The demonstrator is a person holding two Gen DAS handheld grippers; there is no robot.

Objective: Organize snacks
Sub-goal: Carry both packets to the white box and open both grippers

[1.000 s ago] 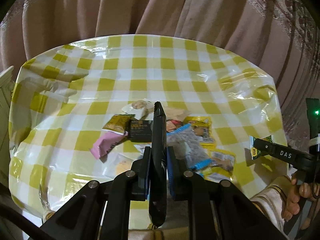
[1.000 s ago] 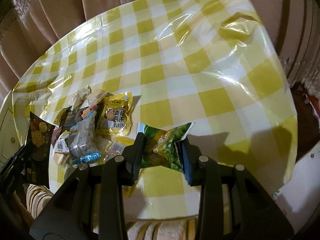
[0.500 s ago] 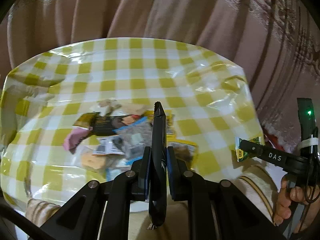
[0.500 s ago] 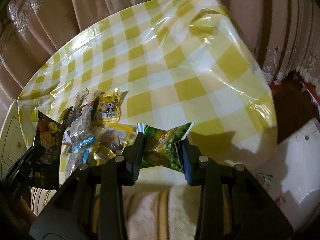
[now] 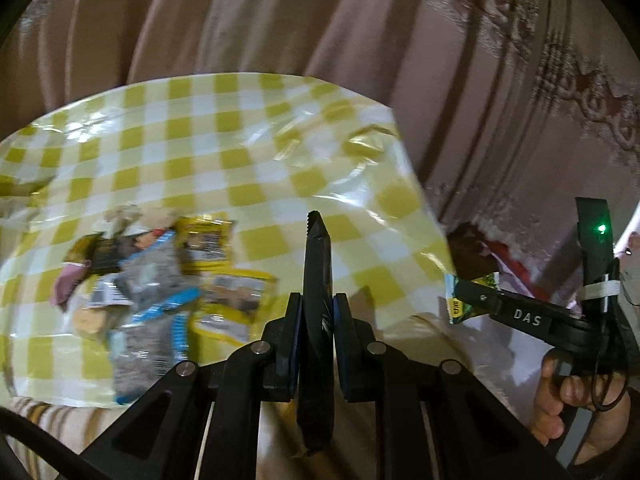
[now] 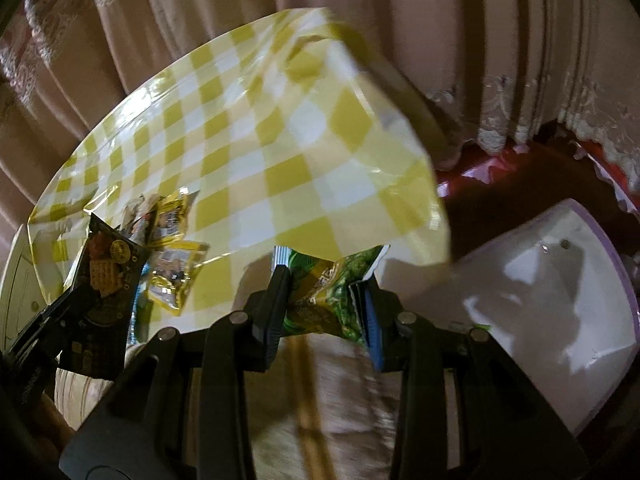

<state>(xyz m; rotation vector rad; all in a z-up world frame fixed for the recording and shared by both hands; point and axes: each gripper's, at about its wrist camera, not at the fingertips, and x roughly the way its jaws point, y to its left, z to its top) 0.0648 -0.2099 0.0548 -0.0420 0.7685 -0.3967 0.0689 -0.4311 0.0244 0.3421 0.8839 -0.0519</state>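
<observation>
- Snack packets (image 5: pixel 168 288) lie in a loose pile on the near left part of the desk (image 5: pixel 248 168), which wears a yellow-and-white checked plastic cloth; the pile is blurred, but I make out yellow, grey-and-blue and pink wrappers.
- My left gripper (image 5: pixel 316 316) has its jaws pressed shut on a black snack packet (image 5: pixel 317 280), held edge-on and upright; from the right wrist view its front shows crackers and a gold seal.
- My right gripper (image 6: pixel 324 300) has its jaws closed part-way on a green snack packet (image 6: pixel 332 292), crumpled between the pads, off the desk's near right corner.
- A white bin with a purple rim (image 6: pixel 560 320) stands on the floor right of the desk.
- Brown curtains (image 5: pixel 360 20) hang behind.
- My hand (image 5: pixel 576 404) holding the right gripper shows in the left wrist view.
</observation>
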